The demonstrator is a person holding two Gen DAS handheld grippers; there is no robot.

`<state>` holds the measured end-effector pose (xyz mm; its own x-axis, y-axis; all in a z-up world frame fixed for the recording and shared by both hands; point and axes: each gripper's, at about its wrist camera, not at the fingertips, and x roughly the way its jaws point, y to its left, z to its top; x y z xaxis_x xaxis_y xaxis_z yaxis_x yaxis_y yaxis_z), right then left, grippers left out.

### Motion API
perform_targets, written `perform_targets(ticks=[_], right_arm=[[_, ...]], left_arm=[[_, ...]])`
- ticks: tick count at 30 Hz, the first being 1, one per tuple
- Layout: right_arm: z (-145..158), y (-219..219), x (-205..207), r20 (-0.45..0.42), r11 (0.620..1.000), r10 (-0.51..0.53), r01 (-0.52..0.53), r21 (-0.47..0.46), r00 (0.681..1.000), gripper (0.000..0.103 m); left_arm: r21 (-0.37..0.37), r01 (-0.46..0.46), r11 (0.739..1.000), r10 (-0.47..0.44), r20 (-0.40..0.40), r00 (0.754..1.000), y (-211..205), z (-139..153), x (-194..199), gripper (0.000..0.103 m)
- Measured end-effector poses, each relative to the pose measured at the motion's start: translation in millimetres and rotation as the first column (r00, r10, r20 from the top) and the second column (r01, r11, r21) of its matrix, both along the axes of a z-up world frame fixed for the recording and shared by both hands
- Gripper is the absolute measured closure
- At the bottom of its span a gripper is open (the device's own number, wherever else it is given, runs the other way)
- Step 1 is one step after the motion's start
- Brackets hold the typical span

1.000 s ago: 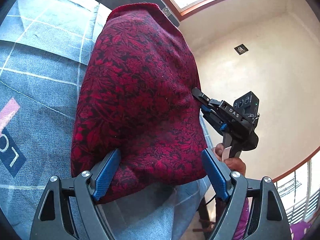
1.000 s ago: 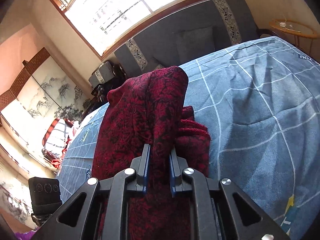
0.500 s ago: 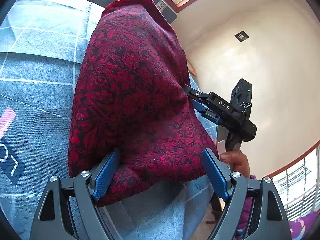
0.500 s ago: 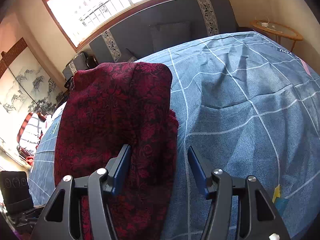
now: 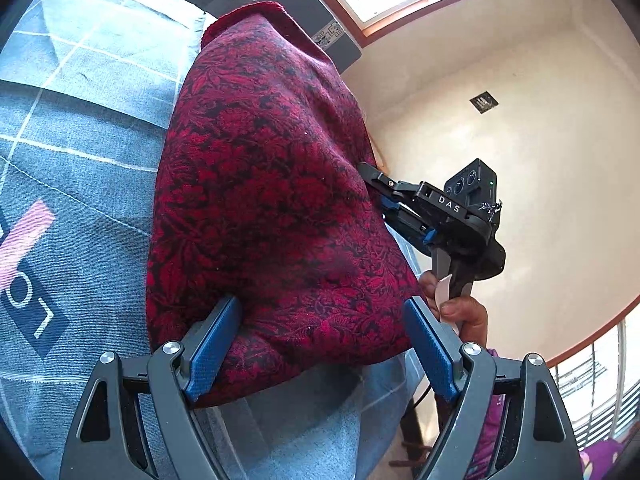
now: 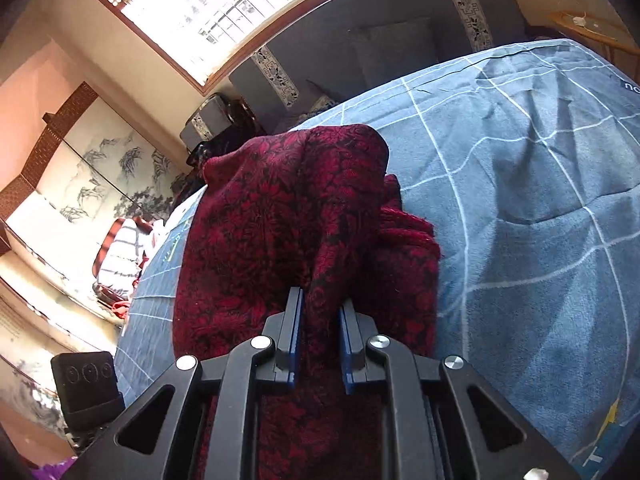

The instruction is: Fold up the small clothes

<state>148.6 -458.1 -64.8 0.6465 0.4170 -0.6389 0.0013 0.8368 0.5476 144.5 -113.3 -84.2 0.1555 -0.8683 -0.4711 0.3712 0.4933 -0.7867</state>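
In the left wrist view, the left gripper (image 5: 320,344) stands with its jaws spread wide on either side of the near edge of a dark red floral knit garment (image 5: 264,200) lying on a blue checked bedspread (image 5: 80,152), while a hand (image 5: 460,308) holds the right gripper (image 5: 376,184) at the garment's right edge. In the right wrist view, the right gripper (image 6: 320,328) has its jaws closing on a raised fold of the garment (image 6: 280,220), the blue pads (image 6: 297,332) pressing the cloth from both sides above the bedspread (image 6: 540,240).
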Motion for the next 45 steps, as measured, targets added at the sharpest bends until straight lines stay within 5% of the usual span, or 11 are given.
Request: perform_targets(ticks=[3, 9, 15, 17, 21, 26, 29, 31, 37, 42, 45], right_arm=[[10, 4, 9, 0.064, 0.996, 0.016, -0.022, 0.091, 0.998, 0.088], [23, -21, -29, 0.127, 0.993, -0.061, 0.047, 0.112, 0.99, 0.09], [-17, -39, -65, 0.029, 0.99, -0.139, 0.138, 0.014, 0.99, 0.09], [-20, -41, -64, 0.033, 0.989, -0.149, 0.149, 0.003, 0.988, 0.086], [-17, -34, -48, 0.023, 0.991, -0.128, 0.128, -0.027, 0.992, 0.059], [-32, -46, -30, -0.053, 0.993, -0.107, 0.11, 0.051, 0.993, 0.042], [-35, -49, -26, -0.059, 0.993, -0.058, 0.064, 0.1, 0.997, 0.047], [-35, -47, -25, -0.06, 0.993, -0.032, 0.039, 0.114, 0.998, 0.067], [-12, -27, -25, -0.023, 1.0, -0.003, 0.003, 0.005, 1.0, 0.08], [-14, -17, 0, 0.013, 0.98, 0.025, -0.027, 0.195, 1.0, 0.083], [0, -18, 14, 0.123, 0.918, 0.013, -0.06, 0.392, 0.992, 0.086]], left_arm=[[0.009, -0.006, 1.0, 0.006, 0.007, 1.0, 2, 2, 0, 0.02], [0.012, 0.033, 0.999, -0.033, 0.019, 0.999, -6, 7, -2, 0.02], [0.083, 0.091, 0.992, -0.096, 0.055, 0.994, -18, 1, 0, 0.02], [0.1, 0.104, 0.99, -0.11, 0.055, 0.992, -20, 1, 2, 0.02], [0.099, 0.1, 0.99, -0.104, 0.03, 0.994, -20, 1, 7, 0.02], [0.129, 0.11, 0.986, -0.119, 0.062, 0.991, -21, 2, 0, 0.02], [0.142, 0.108, 0.984, -0.121, 0.081, 0.989, -27, 6, -3, 0.02], [0.143, 0.108, 0.984, -0.121, 0.085, 0.989, -28, 6, -4, 0.02], [0.106, 0.066, 0.992, -0.075, 0.088, 0.993, -20, 4, -10, 0.02], [0.04, -0.045, 0.998, 0.041, 0.101, 0.994, 4, 6, -10, 0.02], [0.048, -0.062, 0.997, 0.055, 0.13, 0.99, 6, 18, -4, 0.02]])
